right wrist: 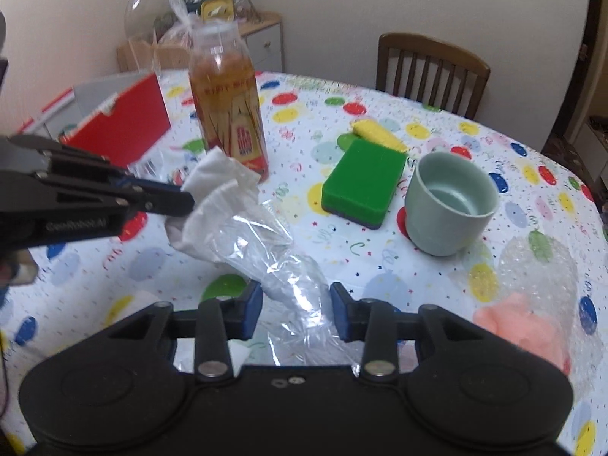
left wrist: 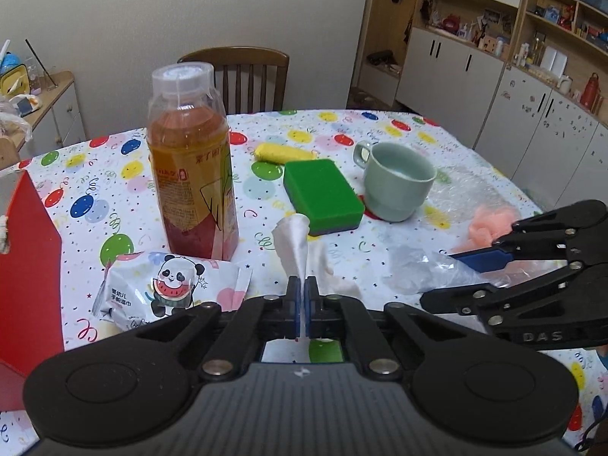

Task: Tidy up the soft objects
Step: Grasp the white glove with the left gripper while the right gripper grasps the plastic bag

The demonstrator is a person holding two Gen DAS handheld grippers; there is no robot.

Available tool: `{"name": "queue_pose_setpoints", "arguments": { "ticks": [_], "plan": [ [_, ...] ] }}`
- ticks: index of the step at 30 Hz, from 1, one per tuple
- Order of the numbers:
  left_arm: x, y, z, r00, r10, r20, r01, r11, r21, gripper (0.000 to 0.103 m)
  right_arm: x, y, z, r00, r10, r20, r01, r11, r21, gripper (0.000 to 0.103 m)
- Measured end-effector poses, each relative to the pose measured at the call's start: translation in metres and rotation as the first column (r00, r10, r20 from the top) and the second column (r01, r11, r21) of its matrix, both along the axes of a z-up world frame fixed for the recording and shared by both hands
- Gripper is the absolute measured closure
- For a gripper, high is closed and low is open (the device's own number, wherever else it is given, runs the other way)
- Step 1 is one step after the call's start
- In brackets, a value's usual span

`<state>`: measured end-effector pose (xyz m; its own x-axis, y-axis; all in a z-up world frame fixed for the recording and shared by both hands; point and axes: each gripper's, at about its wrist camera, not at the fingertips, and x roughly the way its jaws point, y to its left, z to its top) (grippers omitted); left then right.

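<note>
While the left gripper [left wrist: 303,296] pinches a white tissue [left wrist: 294,243], the right gripper [right wrist: 296,306] stands open around a clear plastic bag [right wrist: 281,269].

Pressed almost together, the left jaws have only the thin, twisted neck of the tissue between them; its crumpled body fans out above the tabletop, just in front of the juice bottle [left wrist: 193,163]. The right jaws are spread wide, with the wrinkled bag lying between them on the balloon-print tablecloth [right wrist: 437,296]; whether either pad touches it cannot be told. Farther off sit a green sponge [right wrist: 363,182], a yellow cloth [right wrist: 378,133] touching its far edge, and a pale green cup [right wrist: 450,209] to the right. A pink puff [right wrist: 520,326] rests on bubble wrap [right wrist: 532,266] at the near right, and a red box [right wrist: 125,125] stands at the left. Open cloth lies near left of the bag.
</note>
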<state>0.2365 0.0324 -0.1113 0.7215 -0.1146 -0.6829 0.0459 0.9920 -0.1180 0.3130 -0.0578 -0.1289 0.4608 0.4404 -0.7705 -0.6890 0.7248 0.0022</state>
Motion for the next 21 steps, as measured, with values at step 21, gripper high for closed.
{"name": "queue_pose_setpoints", "arguments": {
  "ticks": [21],
  "plan": [
    [-0.069,0.035,0.081,0.99,0.093,0.105,-0.089,0.995,-0.043,0.102,-0.058,0.01,0.079,1.0,0.007,-0.012,-0.005,0.985,0.174,0.066]
  ]
}}
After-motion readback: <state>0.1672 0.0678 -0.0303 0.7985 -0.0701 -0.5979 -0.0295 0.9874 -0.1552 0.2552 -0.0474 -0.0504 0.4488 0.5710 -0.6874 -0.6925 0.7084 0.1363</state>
